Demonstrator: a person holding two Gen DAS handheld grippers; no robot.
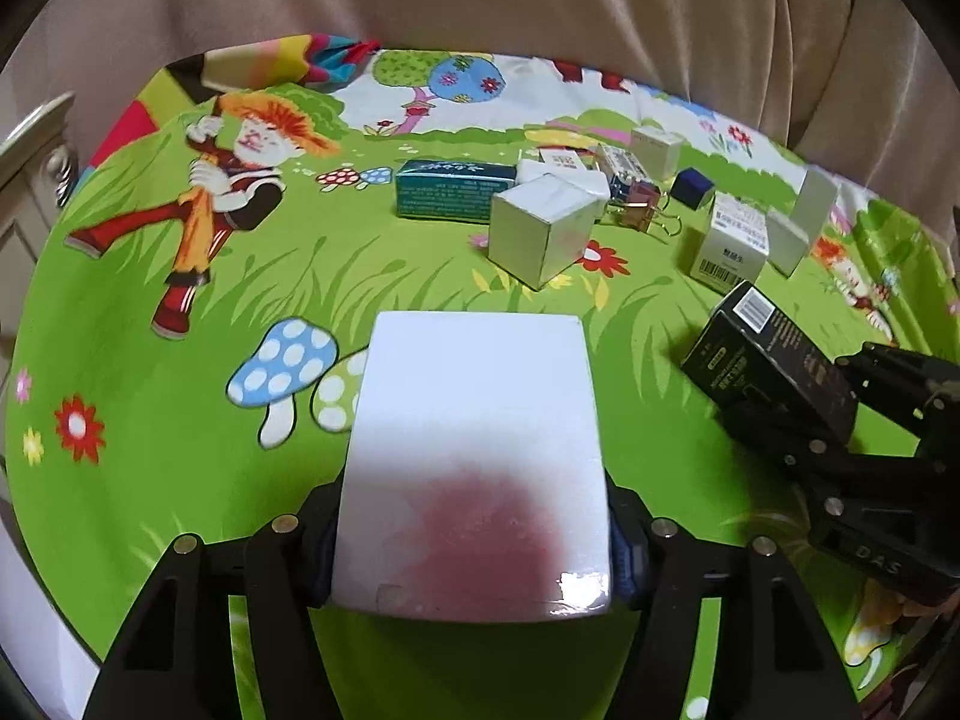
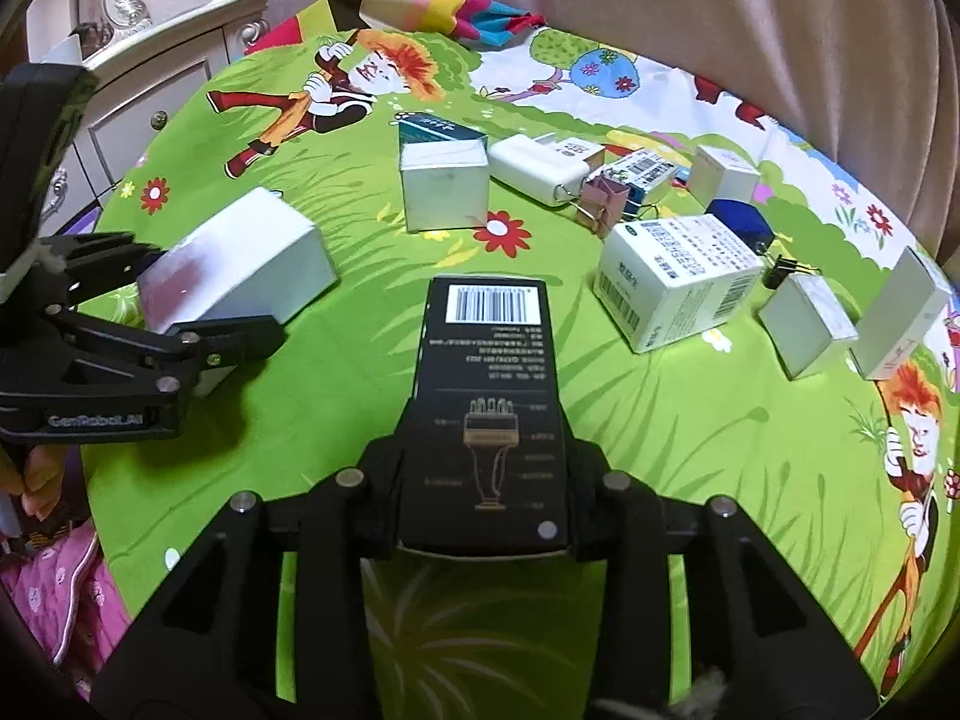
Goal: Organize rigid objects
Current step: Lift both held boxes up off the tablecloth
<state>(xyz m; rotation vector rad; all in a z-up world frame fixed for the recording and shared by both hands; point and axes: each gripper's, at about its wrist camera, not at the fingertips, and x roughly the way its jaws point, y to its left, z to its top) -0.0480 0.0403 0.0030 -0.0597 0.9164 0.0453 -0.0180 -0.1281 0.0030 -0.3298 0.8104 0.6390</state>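
The left tongs hold a white box, its long axis toward 12 o'clock; the right tongs hold a black box likewise; the box cluster lies toward 1 o'clock.

Your left hand-held gripper clamps a white box over the green cartoon-print table; your right hand-held gripper grips a black box.

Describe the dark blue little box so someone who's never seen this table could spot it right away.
Start at the green cartoon tablecloth and find the cluster of boxes at its far side. Just behind the big white barcode box sits the small navy box. It is the only dark blue one among white neighbours.
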